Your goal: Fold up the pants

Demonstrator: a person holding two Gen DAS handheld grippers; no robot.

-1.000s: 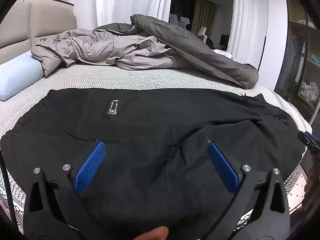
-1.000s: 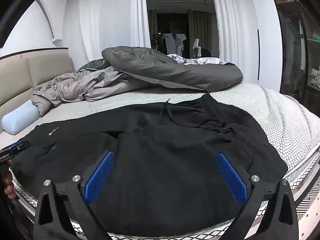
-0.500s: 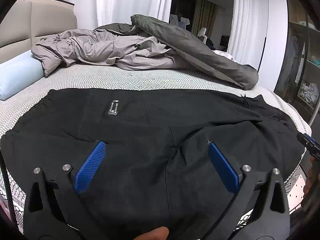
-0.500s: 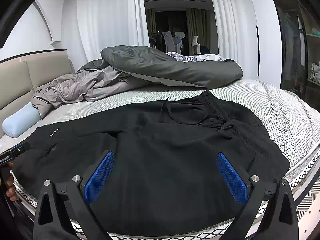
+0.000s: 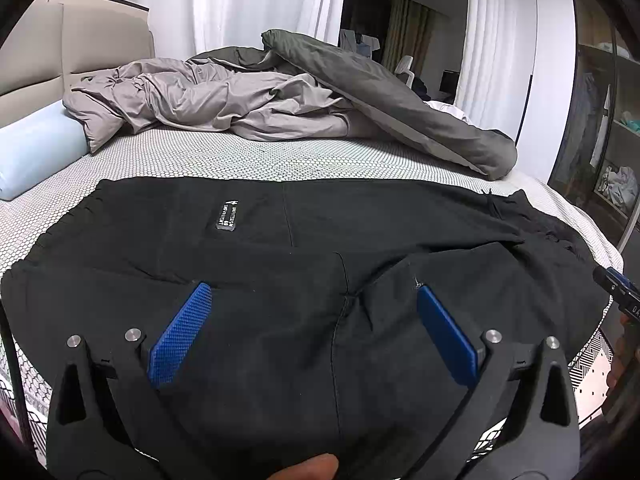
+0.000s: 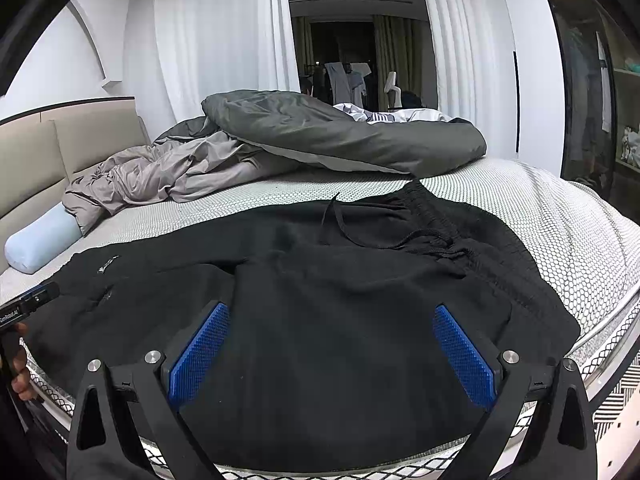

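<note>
Across the bed: black pants (image 5: pixel 304 264) lay spread flat on the honeycomb-patterned bed (image 5: pixel 224 160), legs running toward the left tool's side, waistband (image 6: pixel 452 232) and drawstring toward the right tool's side, near the mattress edge.
Fold state: one leg appeared to lie over the other, judged from the overlapping edge near the middle; the lengthwise fold looked done, the crosswise one not yet.
Left tool (image 5: pixel 312 316): jaws wide apart, nothing between the blue pads, hovering low over the leg portion.
Right tool (image 6: pixel 332 340): jaws equally wide, gripping nothing, poised above the seat area short of the waistband.
Hand pose: both tools were held level and pointed across the bed, side by side and well apart; a fingertip showed at the bottom of the left view.
Doing the step well: pinch both cloth layers together at the near edge, each tool near one end, then lift evenly so the fold stays square.
Risk: catching only the top layer would drag the legs apart.
Background: a rumpled duvet (image 5: pixel 360 96) and blue bolster (image 5: pixel 36 148) lay clear of the pants.
</note>
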